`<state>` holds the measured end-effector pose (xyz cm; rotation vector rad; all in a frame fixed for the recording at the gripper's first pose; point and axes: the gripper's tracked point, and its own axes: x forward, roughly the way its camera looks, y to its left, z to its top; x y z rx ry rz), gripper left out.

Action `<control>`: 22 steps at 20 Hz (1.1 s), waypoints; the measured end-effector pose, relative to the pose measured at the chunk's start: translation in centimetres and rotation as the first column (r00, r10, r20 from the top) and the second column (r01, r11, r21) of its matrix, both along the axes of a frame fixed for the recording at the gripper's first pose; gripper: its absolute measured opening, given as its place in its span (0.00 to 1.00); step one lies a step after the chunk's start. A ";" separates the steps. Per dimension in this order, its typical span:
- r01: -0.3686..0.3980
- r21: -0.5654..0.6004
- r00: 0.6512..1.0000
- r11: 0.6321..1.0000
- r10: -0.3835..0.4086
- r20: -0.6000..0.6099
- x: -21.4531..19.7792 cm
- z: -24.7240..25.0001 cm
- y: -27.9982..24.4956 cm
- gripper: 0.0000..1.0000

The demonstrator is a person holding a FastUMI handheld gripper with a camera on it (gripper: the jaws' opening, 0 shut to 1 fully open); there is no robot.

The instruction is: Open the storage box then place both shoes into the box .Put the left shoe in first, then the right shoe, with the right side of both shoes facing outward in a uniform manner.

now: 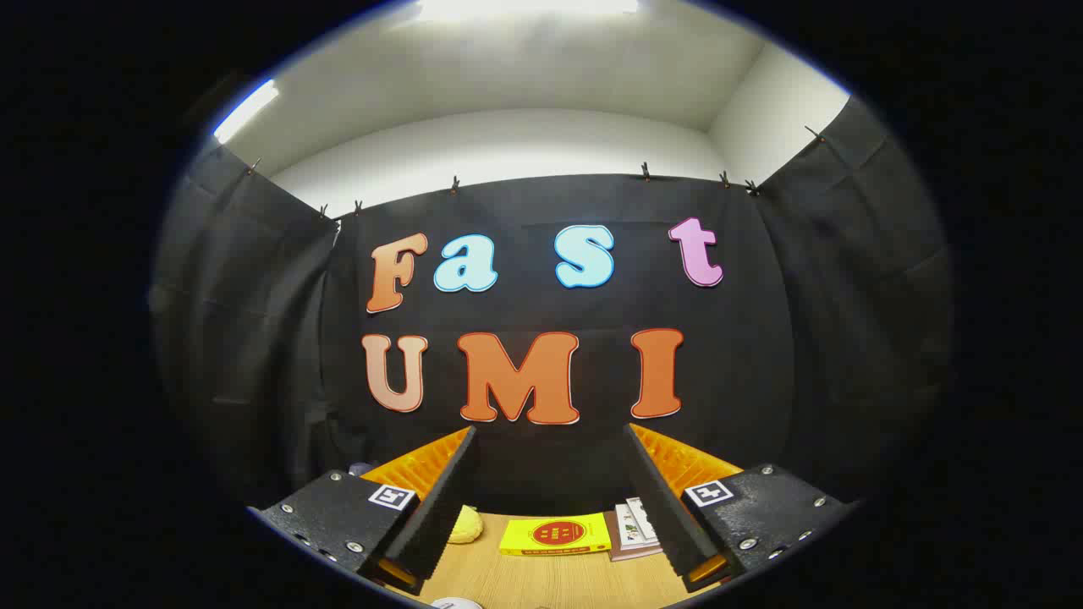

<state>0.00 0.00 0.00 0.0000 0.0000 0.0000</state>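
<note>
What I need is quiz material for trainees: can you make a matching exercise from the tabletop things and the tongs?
1 yellow book
2 pale yellow lump
3 stack of booklets
4 tongs

A beside the right finger
B open, holding nothing
C midway between the fingers
D beside the left finger

Pairs: 1-C, 2-D, 3-A, 4-B

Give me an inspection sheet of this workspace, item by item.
Surface: wooden table top, seen between the fingers.
Job's things: nothing seen.
Clutter: yellow book lying flat just ahead of the fingers; stack of booklets beside it; a pale yellow soft object by the other finger; a white item's edge, too cut off to name.
Grippers: gripper open, fingers wide apart, holding nothing.
Cables: nothing seen.
Surroundings: black cloth wall clipped along its top; white wall and ceiling lights above.
</note>
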 end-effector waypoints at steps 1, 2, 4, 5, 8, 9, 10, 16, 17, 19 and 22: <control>-0.003 0.002 1.000 1.000 0.003 -0.001 0.0 0.1 0.1 1.00; -0.012 0.005 1.000 1.000 0.012 0.000 -0.1 0.1 0.3 1.00; -0.021 0.006 1.000 1.000 0.021 -0.004 -0.2 0.0 0.5 1.00; -0.024 0.004 1.000 1.000 0.024 -0.008 -0.2 -0.1 0.6 1.00; -0.041 0.007 0.999 0.999 0.041 -0.016 -0.4 -0.1 1.2 1.00; -0.045 0.009 0.999 0.999 0.045 -0.013 -0.3 0.1 1.4 1.00; -0.044 0.011 0.999 0.999 0.044 -0.008 -0.2 0.4 1.4 1.00; -0.071 0.024 0.996 0.997 0.072 -0.049 0.2 -1.2 2.7 1.00; -0.090 0.035 0.992 0.995 0.092 -0.081 0.2 -2.2 3.3 1.00; -0.124 0.084 0.979 0.989 0.135 -0.149 0.0 -4.3 4.3 1.00; -0.164 0.169 0.951 0.972 0.202 -0.234 0.1 -7.2 5.9 1.00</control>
